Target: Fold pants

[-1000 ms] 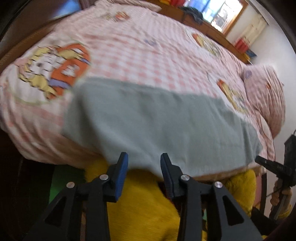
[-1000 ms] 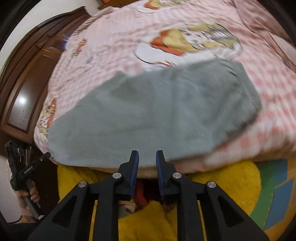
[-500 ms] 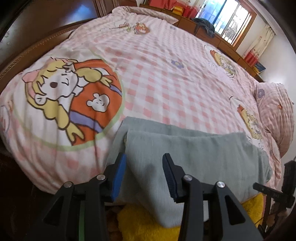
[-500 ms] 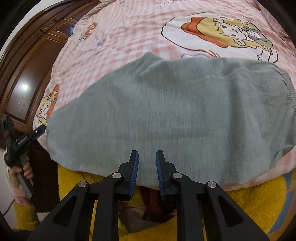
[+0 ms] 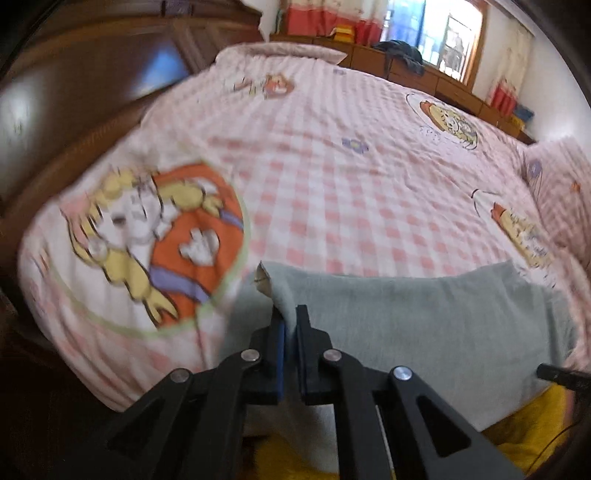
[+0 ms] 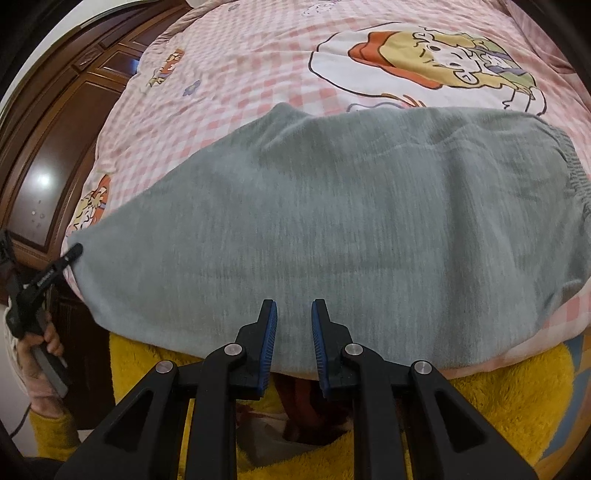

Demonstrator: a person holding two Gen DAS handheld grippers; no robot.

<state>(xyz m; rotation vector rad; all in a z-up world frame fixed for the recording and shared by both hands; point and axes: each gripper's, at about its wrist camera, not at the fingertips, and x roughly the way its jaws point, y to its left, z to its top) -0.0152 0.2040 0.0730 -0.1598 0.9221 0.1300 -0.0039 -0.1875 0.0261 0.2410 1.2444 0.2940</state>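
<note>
Grey pants (image 6: 332, 221) lie flat across the near edge of a pink checked bedspread (image 5: 332, 177). The left gripper (image 5: 290, 321) is pinched closed on a raised end of the fabric, while the right gripper (image 6: 294, 325) hovers part-open and empty over the near hem. For a neat fold, the left one likely needs to carry its end level toward the gathered waistband (image 6: 576, 173), with edges aligned.

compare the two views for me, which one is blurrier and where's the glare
Left wrist view: motion blur smears the cartoon print and the wardrobe, and the window is blown out; the left gripper pinching the gray pants stays fairly sharp. Right wrist view: mostly crisp, slight streaking on the pants, a bright reflection on the wardrobe door, and fisheye bending at the edges.
</note>
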